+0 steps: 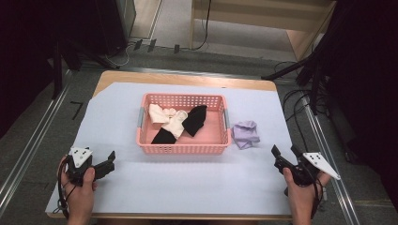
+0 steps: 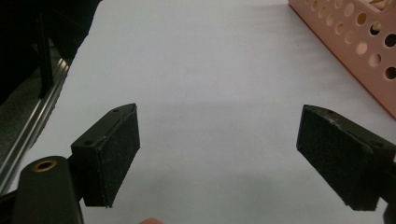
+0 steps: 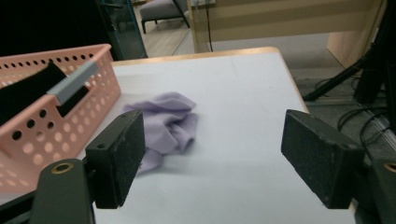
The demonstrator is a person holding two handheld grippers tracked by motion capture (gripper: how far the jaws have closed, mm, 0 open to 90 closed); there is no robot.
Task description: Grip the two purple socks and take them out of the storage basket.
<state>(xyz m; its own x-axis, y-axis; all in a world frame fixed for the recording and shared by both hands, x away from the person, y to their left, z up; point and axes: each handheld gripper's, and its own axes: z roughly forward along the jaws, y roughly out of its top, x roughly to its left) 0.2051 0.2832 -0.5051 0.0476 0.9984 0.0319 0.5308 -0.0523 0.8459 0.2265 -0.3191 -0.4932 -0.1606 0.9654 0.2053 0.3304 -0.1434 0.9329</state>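
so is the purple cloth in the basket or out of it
Out. The purple cloth lies crumpled on the table, just beside the right end of the pink basket, ahead of the open right hand-held gripper.

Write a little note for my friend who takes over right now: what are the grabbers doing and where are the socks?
Left gripper: open, empty, low over the table's near left side.
Right gripper: open, empty, near right, pointing toward the purple sock.
Pink basket: mid-table, holding a cream sock and black socks.
Done: those socks are in the basket.
Left: the purple sock lies crumpled on the table just right of the basket; it probably goes in next, and the right gripper is closest.
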